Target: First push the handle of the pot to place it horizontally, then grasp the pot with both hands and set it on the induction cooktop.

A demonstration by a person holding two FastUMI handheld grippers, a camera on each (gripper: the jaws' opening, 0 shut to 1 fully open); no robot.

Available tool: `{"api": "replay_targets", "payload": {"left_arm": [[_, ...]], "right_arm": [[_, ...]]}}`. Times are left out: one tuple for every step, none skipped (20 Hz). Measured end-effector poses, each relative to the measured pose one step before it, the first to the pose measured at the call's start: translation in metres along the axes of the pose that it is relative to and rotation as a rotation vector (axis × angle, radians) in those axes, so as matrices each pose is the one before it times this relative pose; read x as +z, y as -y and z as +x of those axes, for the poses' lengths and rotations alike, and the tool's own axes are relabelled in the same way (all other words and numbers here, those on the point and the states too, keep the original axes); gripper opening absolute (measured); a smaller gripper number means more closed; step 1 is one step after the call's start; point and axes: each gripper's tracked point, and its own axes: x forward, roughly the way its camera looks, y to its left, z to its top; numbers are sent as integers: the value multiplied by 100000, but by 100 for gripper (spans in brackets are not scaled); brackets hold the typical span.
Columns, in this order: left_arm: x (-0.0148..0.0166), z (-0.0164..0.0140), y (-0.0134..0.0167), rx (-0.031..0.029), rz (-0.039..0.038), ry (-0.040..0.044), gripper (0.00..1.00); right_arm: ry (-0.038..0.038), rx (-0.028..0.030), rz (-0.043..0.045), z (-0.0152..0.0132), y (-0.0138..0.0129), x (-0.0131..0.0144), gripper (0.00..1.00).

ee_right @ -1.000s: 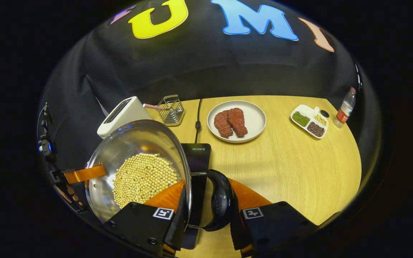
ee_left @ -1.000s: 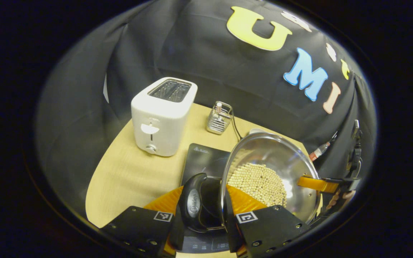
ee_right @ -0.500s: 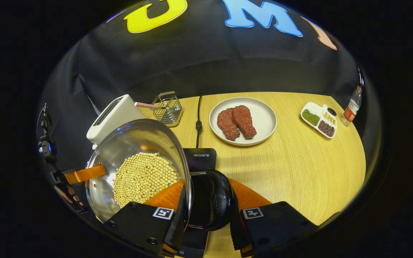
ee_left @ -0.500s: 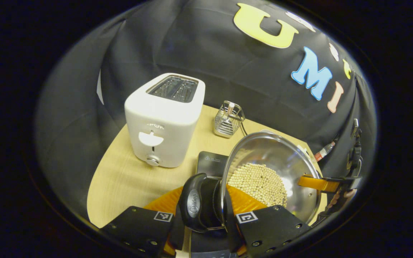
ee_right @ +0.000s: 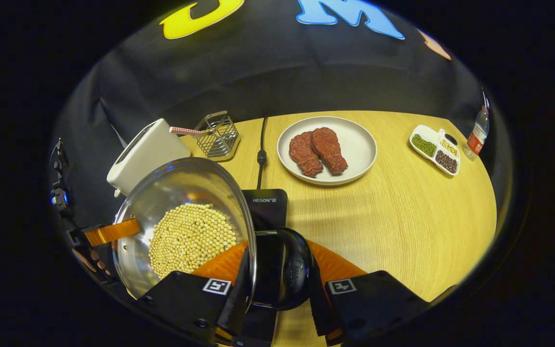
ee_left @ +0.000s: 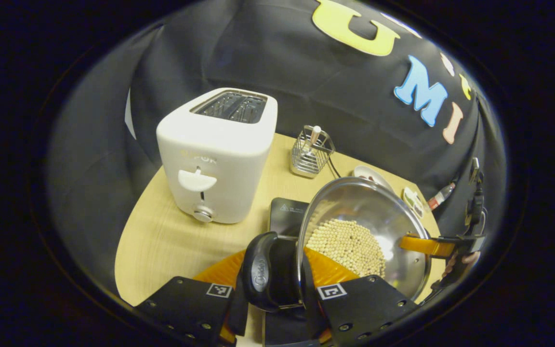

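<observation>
A steel pot (ee_left: 378, 217) holding pale beans (ee_left: 350, 243) hangs between my two grippers over the black induction cooktop (ee_left: 287, 214); whether it touches the cooktop is hidden. My left gripper (ee_left: 271, 284) is shut on one black loop handle (ee_left: 259, 272). In the right gripper view the same pot (ee_right: 176, 193) sits at the lower left, and my right gripper (ee_right: 280, 284) is shut on the opposite black handle (ee_right: 299, 274). The cooktop (ee_right: 265, 209) pokes out just behind that handle. Across the pot, the other gripper's finger (ee_left: 427, 246) reaches its rim.
A white toaster (ee_left: 215, 154) stands close behind the cooktop at the left, with a wire holder (ee_left: 310, 156) beside it. A plate (ee_right: 359, 154) with two steaks, a divided dish (ee_right: 434, 154) and a bottle (ee_right: 475, 137) stand farther right. A cable (ee_right: 260, 154) runs back from the cooktop.
Both grippers have carried the pot farther back over the table; the toaster and plate are closer and less cooktop shows beyond the pot. Neither hold changed.
</observation>
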Motion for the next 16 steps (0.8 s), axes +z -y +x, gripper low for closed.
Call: {"api": "replay_targets", "payload": {"left_arm": [[103, -138, -21, 54, -51, 344, 46], [6, -56, -39, 318, 338, -270, 50], [-5, -60, -12, -86, 524, -275, 46], [57, 5, 2, 6, 178, -667, 47], [5, -7, -44, 321, -168, -494, 48], [25, 68, 6, 278, 177, -433, 48], [-95, -78, 29, 195, -16, -343, 52], [-13, 98, 44, 427, -177, -244, 52], [-146, -20, -67, 614, -77, -346, 53], [-19, 43, -23, 1079, 257, -361, 50], [14, -78, 6, 1227, 698, -619, 58], [107, -66, -103, 1969, 2165, -255, 56], [-52, -55, -374, 2644, 2742, -88, 58], [383, -312, -213, 2576, 2605, -125, 71], [284, -107, -146, 1859, 2293, 743, 84], [475, -312, 187, 741, 1140, 1291, 84]], "right_arm": [[-152, 61, -101, 166, -55, -80, 59], [79, -106, 35, -11, -16, 37, 59], [-270, -379, 253, -131, 69, -20, 57], [-318, -69, 96, 83, -41, -83, 58], [-3, -182, -476, -30, 69, 32, 59], [-107, -198, -556, 2, 88, -55, 60], [63, -143, -556, -40, 92, 52, 60], [-277, 19, -302, -81, -81, -85, 62], [-138, -72, -410, -89, 47, 21, 62], [-184, -483, -766, 38, 162, -216, 69], [12, -417, -886, -170, 225, 4, 64], [130, -601, -1006, -147, 248, -39, 77], [22, -435, -943, -179, 259, 59, 87], [232, -416, -579, -168, 199, -77, 97], [1033, -519, -180, -374, 268, 291, 94], [917, 439, 567, -422, -11, 153, 94]]}}
